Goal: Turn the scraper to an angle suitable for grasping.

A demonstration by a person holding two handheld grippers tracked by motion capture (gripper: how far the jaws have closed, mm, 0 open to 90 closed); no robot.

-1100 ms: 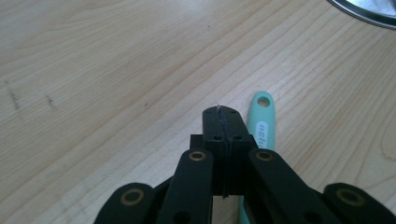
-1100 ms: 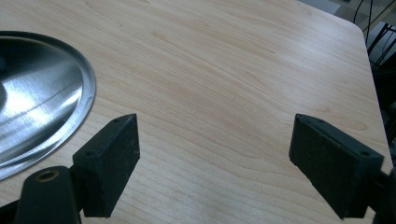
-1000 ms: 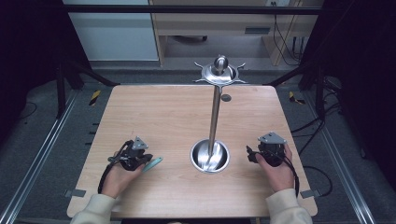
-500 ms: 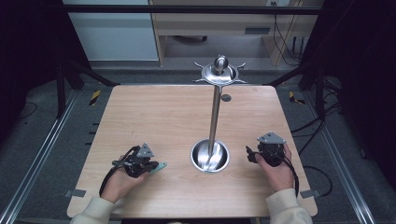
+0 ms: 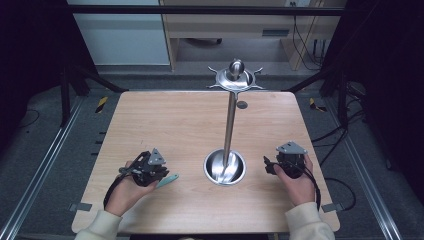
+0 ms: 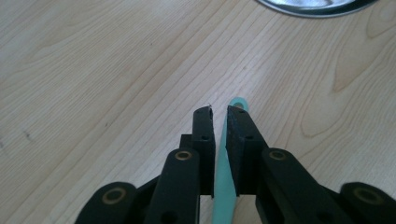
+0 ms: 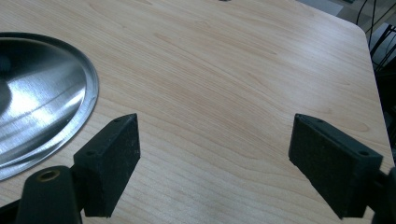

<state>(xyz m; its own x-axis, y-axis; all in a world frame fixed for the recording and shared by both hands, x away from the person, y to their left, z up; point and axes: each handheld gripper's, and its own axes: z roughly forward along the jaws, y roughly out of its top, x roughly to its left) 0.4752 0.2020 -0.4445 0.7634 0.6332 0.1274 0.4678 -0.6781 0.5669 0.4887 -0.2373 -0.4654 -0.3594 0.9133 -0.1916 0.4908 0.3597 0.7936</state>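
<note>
Progress looks early: the grab is made, the hanging or placing is not. Near the front edge of the tabletop (image 5: pixel 190 125), toward its left corner, the left tool (image 6: pixel 219 114) is clenched on a thin teal strip (image 6: pixel 224 186), a flat handle-like piece with a rounded end that pokes out just past the jaw tips. In the high view the same teal strip (image 5: pixel 167 181) lies low, at or just above the wood beside the left tool (image 5: pixel 152 172); whether it has lifted clear I cannot tell.

Toward the front right corner, the right tool (image 7: pixel 215 140) is released, its jaws spread wide over bare wood and holding nothing. In the high view this right tool (image 5: pixel 280 165) sits just beside the round base of the steel stand (image 5: pixel 225 167), apart from it.

Farther back, the stand's pole rises to a crown of hooks (image 5: pixel 235 77), all bare.

By my judgement, what remains is to raise the strip, carry it to the stand near the middle of the tabletop, and set it on a hook, likely with the right tool helping.
</note>
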